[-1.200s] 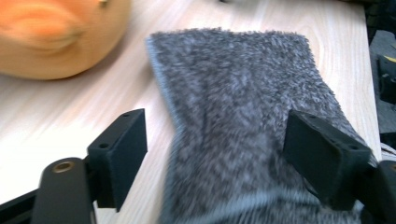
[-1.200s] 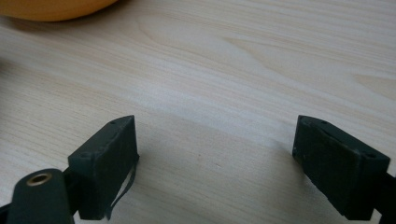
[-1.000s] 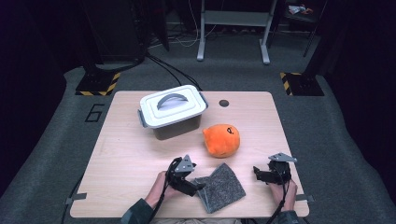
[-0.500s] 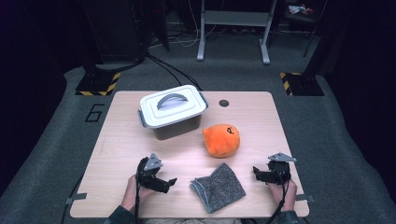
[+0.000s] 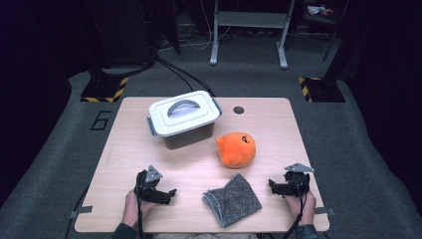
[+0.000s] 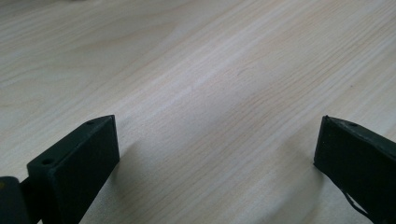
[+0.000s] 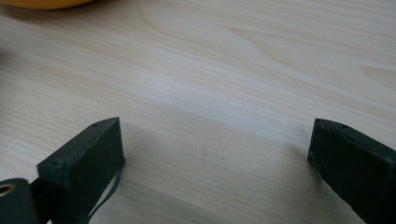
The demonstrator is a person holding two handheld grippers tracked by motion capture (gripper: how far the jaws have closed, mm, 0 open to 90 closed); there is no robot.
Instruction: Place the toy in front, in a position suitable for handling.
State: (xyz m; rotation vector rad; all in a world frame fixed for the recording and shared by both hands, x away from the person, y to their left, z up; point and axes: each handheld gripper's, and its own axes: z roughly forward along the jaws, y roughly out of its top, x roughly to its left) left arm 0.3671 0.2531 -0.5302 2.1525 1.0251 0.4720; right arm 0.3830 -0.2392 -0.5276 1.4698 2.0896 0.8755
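The wooden table [image 5: 124, 149] carried a white lidded box [image 5: 183, 117] at the back, with an orange plush toy [image 5: 236, 149] just in front and to its right. The folded grey cloth [image 5: 232, 199] lay flat at the near edge, between the two grippers and apart from both. The left gripper [image 5: 170, 192] sat near the cloth, jaws wide and empty. The right gripper [image 5: 271, 185], jaws just opening wide, also held nothing and seemed to rest low over the wood.
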